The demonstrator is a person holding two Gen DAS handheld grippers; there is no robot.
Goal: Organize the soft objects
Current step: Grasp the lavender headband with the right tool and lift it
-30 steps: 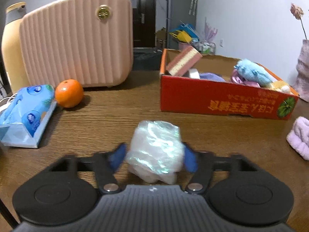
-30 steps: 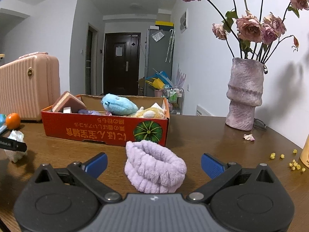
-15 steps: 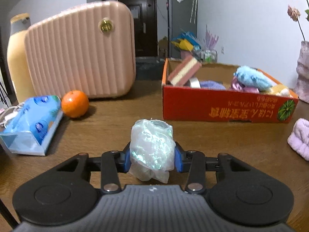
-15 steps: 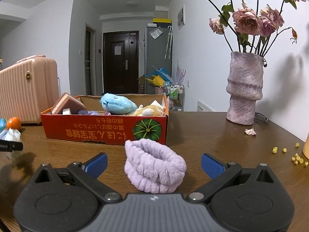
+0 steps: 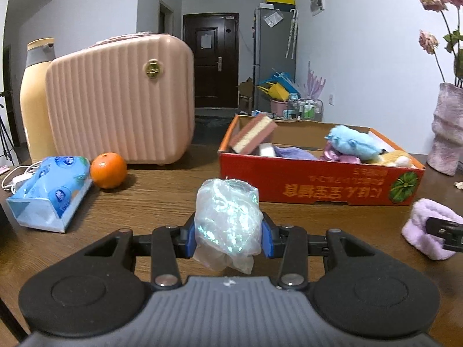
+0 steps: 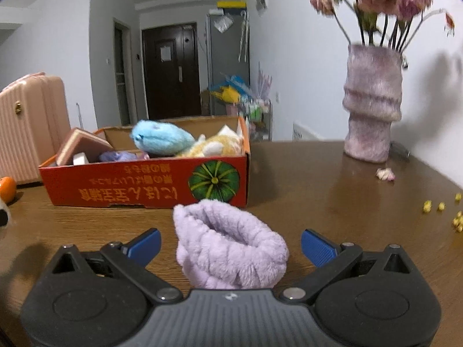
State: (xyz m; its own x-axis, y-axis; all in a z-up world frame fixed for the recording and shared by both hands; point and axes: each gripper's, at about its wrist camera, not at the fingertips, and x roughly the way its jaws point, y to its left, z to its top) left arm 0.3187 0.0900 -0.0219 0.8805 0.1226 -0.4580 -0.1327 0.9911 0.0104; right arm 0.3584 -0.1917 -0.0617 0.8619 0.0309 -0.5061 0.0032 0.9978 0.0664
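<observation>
Between the blue pads of the left gripper a crumpled iridescent plastic bag is clamped, held just above the worktop. At two o'clock from the bag, the red cardboard box of soft items is seen, with a blue plush toy inside. At ten o'clock lie an orange and a tissue pack. The right gripper is spread wide around a lilac fluffy band, untouched, resting on the worktop at six o'clock from the box.

Both looking low and forward over the table, close to it, toward the door at 12 o'clock. Shared: red box, at 1 o'clock from the left, 11 o'clock from the right.
</observation>
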